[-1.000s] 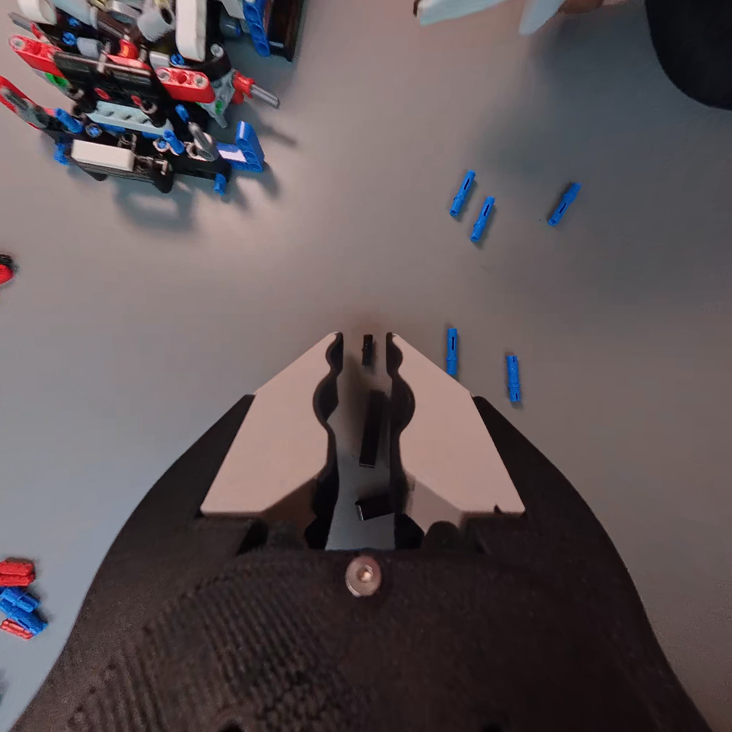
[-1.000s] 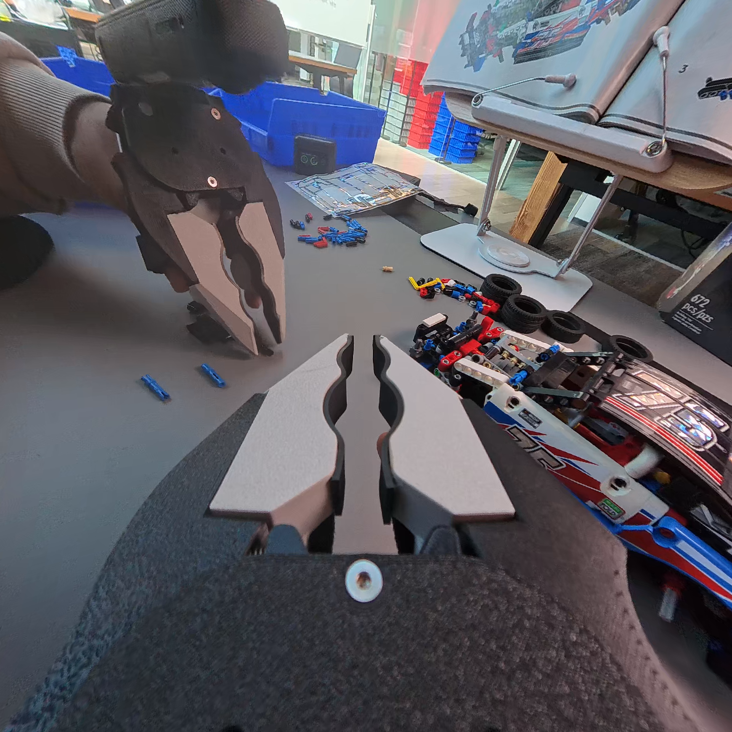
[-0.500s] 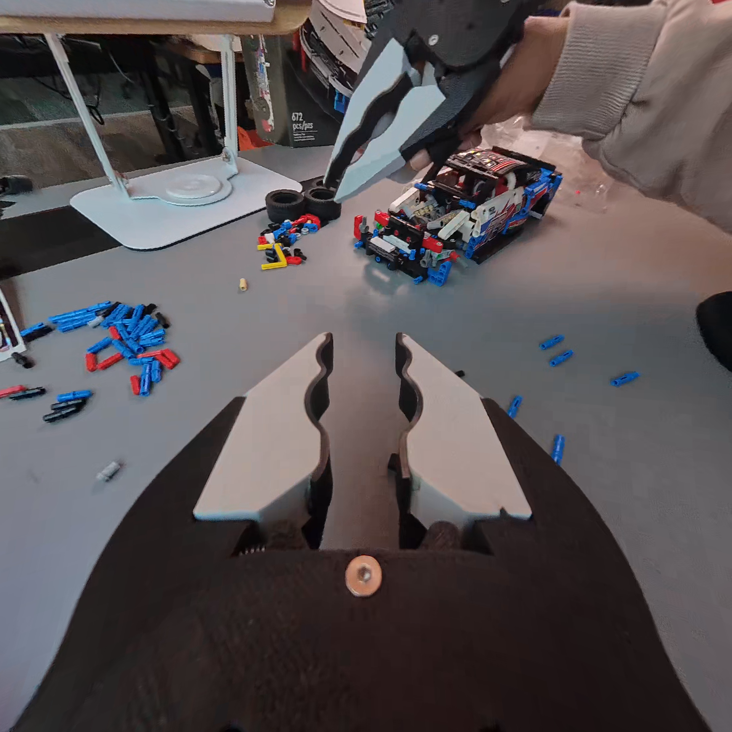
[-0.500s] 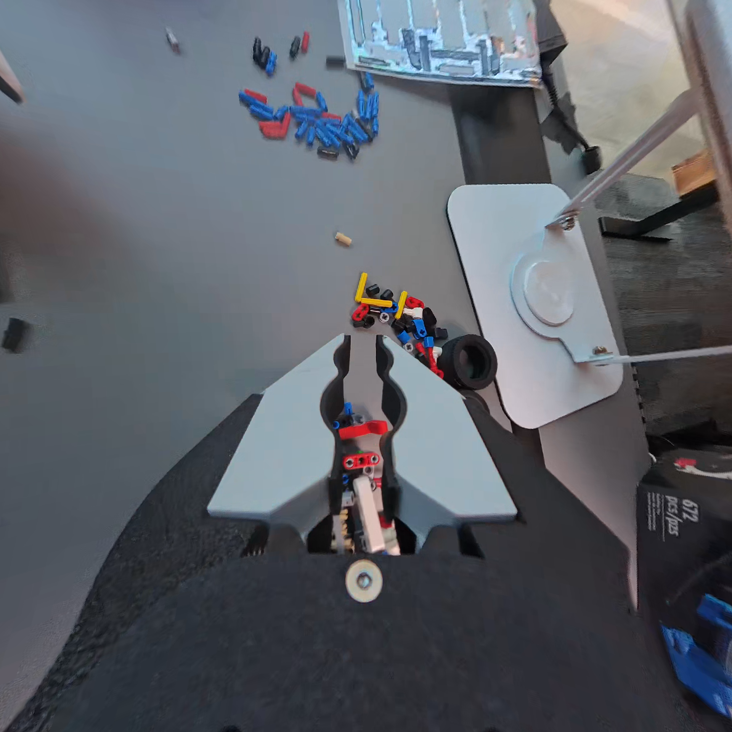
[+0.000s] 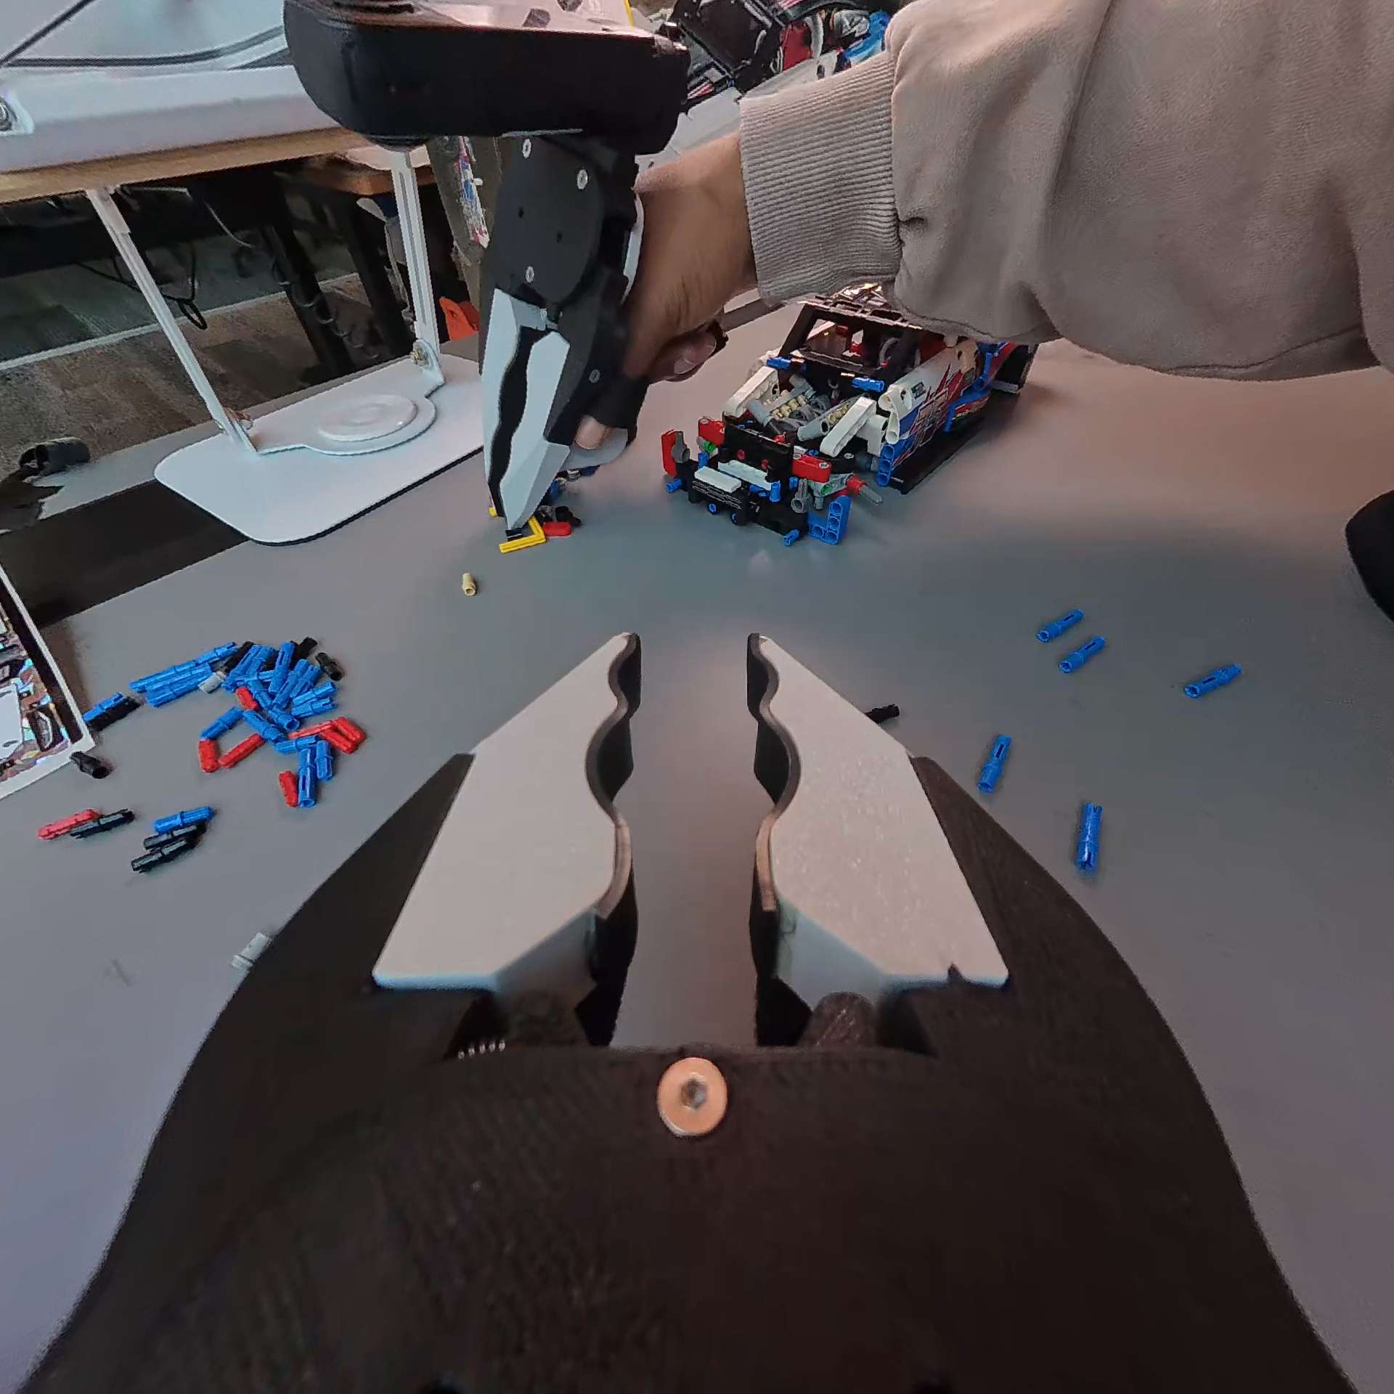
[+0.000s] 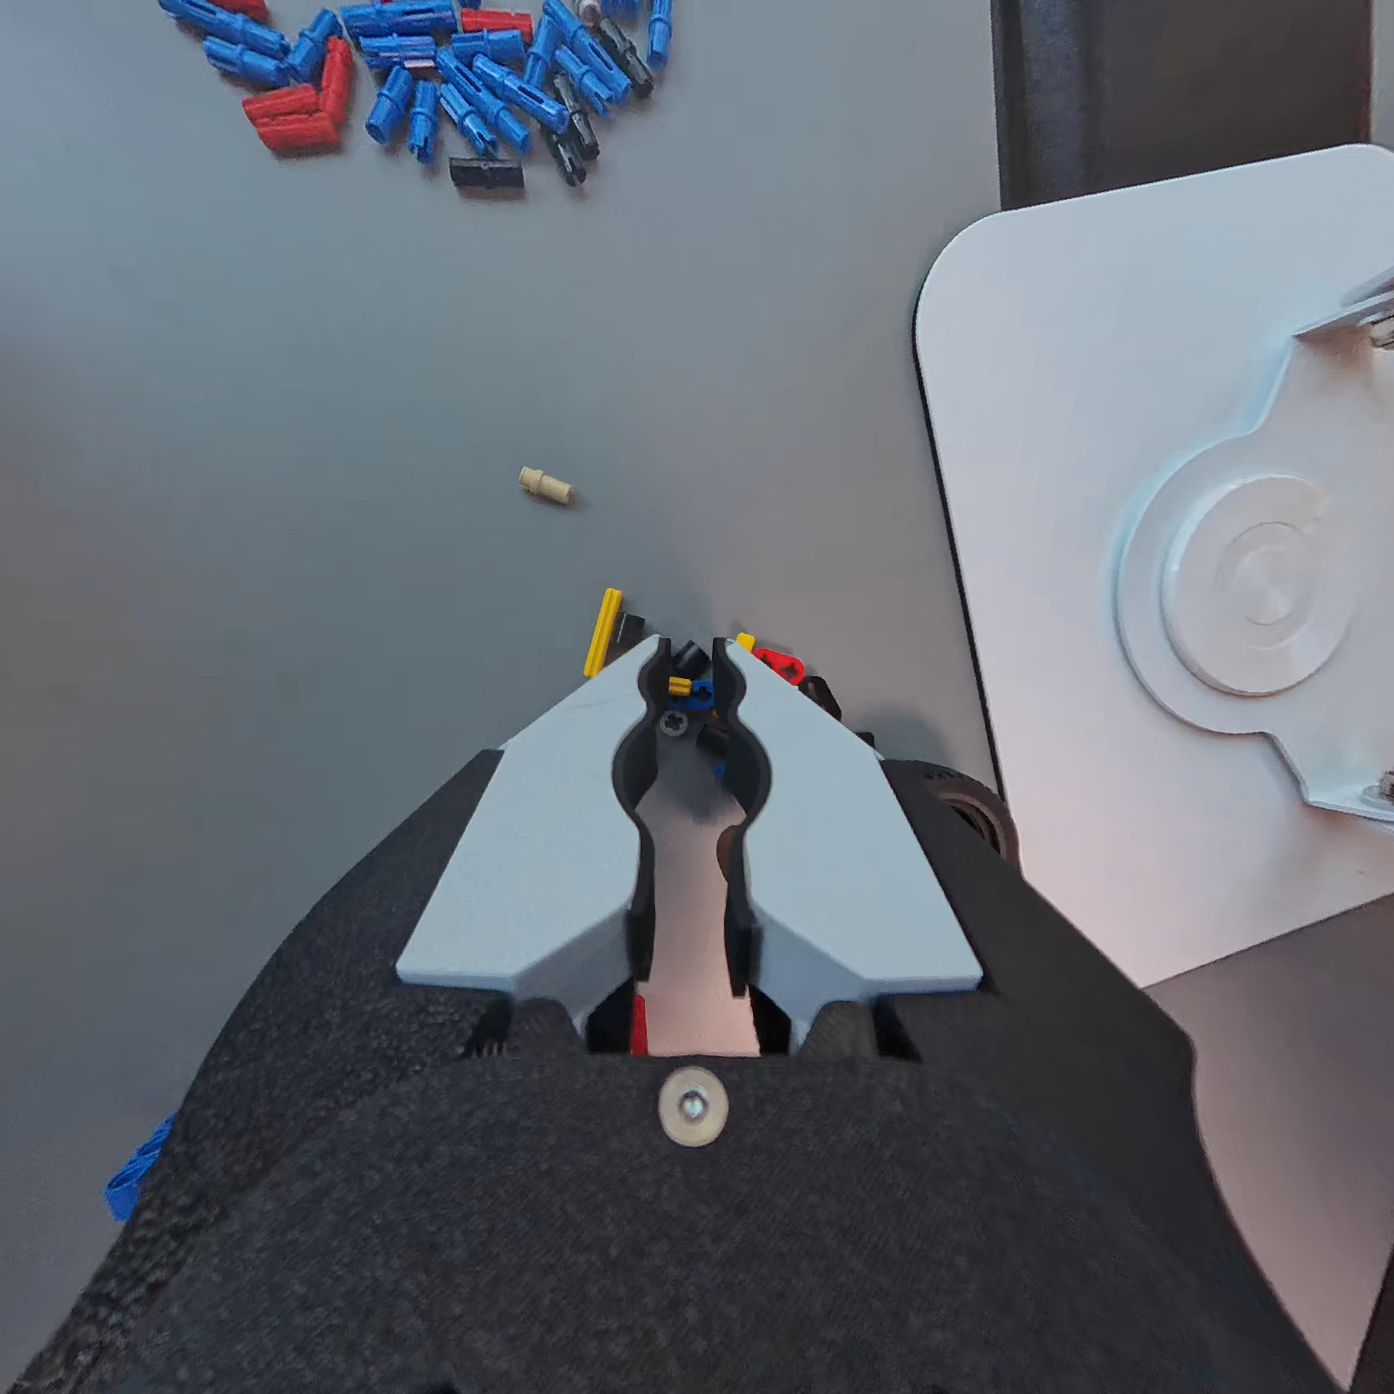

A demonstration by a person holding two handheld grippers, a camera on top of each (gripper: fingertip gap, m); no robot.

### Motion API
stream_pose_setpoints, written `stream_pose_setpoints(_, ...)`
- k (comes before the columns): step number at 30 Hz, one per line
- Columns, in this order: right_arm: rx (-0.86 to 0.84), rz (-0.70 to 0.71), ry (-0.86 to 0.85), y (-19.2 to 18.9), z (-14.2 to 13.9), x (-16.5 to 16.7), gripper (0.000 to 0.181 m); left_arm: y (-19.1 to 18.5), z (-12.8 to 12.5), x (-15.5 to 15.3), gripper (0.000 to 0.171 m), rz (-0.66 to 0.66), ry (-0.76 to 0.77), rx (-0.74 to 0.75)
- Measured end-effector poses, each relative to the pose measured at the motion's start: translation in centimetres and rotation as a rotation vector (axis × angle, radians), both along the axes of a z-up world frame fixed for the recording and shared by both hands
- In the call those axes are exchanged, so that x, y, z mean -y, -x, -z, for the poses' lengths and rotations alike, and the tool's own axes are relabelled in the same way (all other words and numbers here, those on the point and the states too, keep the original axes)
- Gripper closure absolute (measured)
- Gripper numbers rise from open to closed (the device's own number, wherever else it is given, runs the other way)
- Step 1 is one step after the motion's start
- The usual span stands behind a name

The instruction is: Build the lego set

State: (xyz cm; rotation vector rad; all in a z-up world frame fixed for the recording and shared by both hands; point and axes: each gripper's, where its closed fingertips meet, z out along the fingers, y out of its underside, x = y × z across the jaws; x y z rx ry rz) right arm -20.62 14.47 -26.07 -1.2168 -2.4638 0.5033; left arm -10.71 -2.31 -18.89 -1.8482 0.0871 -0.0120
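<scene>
The part-built lego car (image 5: 830, 430), red, white, blue and black, stands on the grey table at the far right. My left gripper (image 5: 694, 649) is open and empty, held above bare table. My right gripper (image 6: 690, 650) points straight down into a small pile of loose parts (image 6: 694, 690) beside the stand base. Its jaws are a narrow gap apart, with a black piece (image 6: 686, 656) showing between the tips. It also shows in the left wrist view (image 5: 517, 520), with its tips down in that pile by a yellow angle piece (image 5: 522, 539).
A heap of blue, red and black pins (image 5: 264, 709) lies at the left, also in the right wrist view (image 6: 468, 75). Loose blue pins (image 5: 1071, 641) lie at the right. A tan pin (image 6: 546, 484), a black tyre (image 6: 973, 818), a white stand base (image 6: 1131, 528) and a manual (image 5: 23, 701) are nearby. Some 20 cm of space lies between my two pairs of fingers.
My left gripper rose from looking straight down at a black piece to looking across the table, wider open. My right gripper swung from over the car down into the small parts pile.
</scene>
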Motion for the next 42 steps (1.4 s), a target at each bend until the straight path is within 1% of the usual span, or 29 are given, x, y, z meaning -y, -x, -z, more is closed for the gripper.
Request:
stream_pose_setpoints(3, 0.003, 0.002, 0.013, 0.2, 0.0, 0.3, 0.175, 0.0, -0.1, 0.0, 0.145, 0.005, -0.003, 0.018)
stream_pose_setpoints(7, 0.010, -0.014, -0.019, 0.2, 0.1, 0.3, 0.181, -0.1, 0.0, 0.0, 0.145, 0.012, 0.004, 0.021)
stream_pose_setpoints(9, -0.003, -0.016, -0.032, 0.4, -0.1, 0.3, 0.181, -0.1, 0.1, 0.0, 0.145, 0.013, 0.007, 0.017)
stream_pose_setpoints(11, -0.048, -0.007, 0.021, 0.5, -1.4, 0.9, 0.181, -0.1, 0.2, 0.0, 0.145, 0.011, 0.009, 0.019)
stream_pose_setpoints(14, -0.139, 0.010, 0.140, 0.1, -4.3, 2.3, 0.181, -0.1, 0.2, 0.0, 0.145, 0.012, 0.010, 0.039)
stream_pose_setpoints(16, -0.161, 0.027, 0.129, -0.5, -5.1, 2.2, 0.181, -0.2, 0.2, 0.0, 0.145, 0.019, 0.010, 0.053)
stream_pose_setpoints(18, -0.135, 0.042, 0.072, -1.2, -4.5, 1.3, 0.181, -0.5, 0.3, -0.1, 0.145, 0.028, 0.014, 0.058)
stream_pose_setpoints(19, -0.114, 0.055, 0.049, -1.3, -3.9, 0.9, 0.178, -0.6, 0.3, -0.1, 0.145, 0.031, 0.016, 0.056)
stream_pose_setpoints(21, -0.057, 0.077, 0.040, -1.6, -2.6, 0.4, 0.172, -0.7, 0.4, -0.2, 0.145, 0.029, 0.016, 0.039)
stream_pose_setpoints(24, -0.007, 0.100, 0.038, -1.3, -1.3, 0.1, 0.171, -0.2, 0.5, 0.0, 0.145, 0.008, 0.019, 0.023)
stream_pose_setpoints(29, 0.002, 0.044, 0.040, -0.7, -1.5, 1.1, 0.172, 0.5, 0.4, 0.0, 0.145, -0.009, 0.017, 0.067)
stream_pose_setpoints(32, 0.026, 0.026, 0.028, -0.5, -1.3, 1.5, 0.174, 0.3, 0.4, 0.0, 0.145, -0.003, 0.020, 0.066)
stream_pose_setpoints(37, 0.081, 0.026, 0.003, -0.5, -0.4, 1.4, 0.178, 0.2, 0.4, 0.0, 0.145, 0.002, 0.022, 0.060)
stream_pose_setpoints(42, 0.082, 0.031, 0.010, -0.3, -0.4, 1.6, 0.178, 0.2, 0.4, 0.0, 0.145, 0.005, 0.021, 0.063)
